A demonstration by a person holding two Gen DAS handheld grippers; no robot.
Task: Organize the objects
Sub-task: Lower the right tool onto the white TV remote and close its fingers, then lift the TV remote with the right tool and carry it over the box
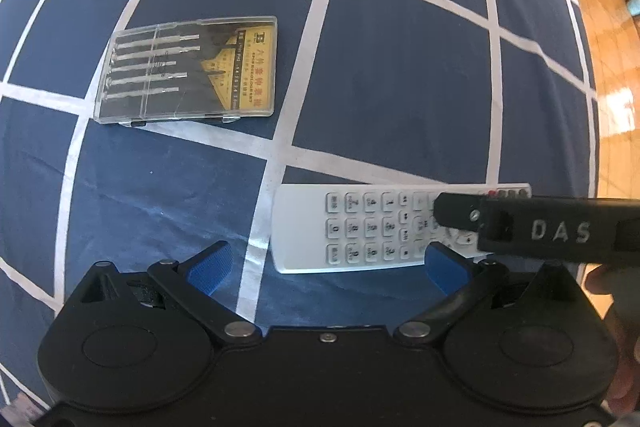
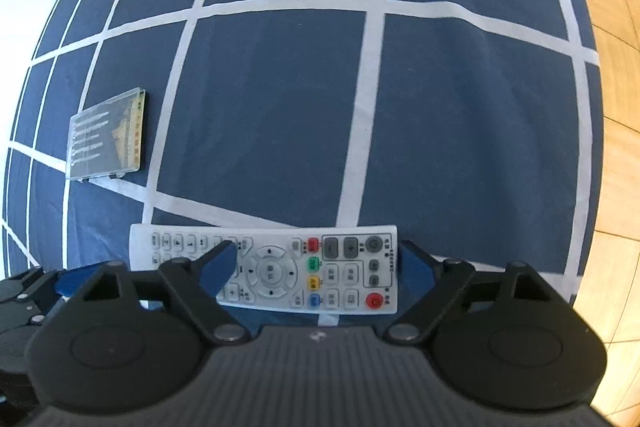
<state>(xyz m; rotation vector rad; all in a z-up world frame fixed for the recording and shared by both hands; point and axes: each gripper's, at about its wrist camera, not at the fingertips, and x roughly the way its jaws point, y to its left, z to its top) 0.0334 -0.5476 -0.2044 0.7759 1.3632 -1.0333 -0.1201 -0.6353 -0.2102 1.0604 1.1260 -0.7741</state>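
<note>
both pairs of fingers stand apart, holding nothing. right gripper (image 2: 316,267) straddles the white remote (image 2: 280,267) near the bed's right edge, one pad over the keys, one off its end. left gripper (image 1: 328,265) hovers by the remote's other end. screwdriver case (image 1: 186,69) lies well apart. i'd centre across the remote's width, then close evenly.

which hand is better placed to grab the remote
Right. Its tool straddles the remote, one finger over the keys and one past its end. The left tool hangs beside the keypad end.
</note>
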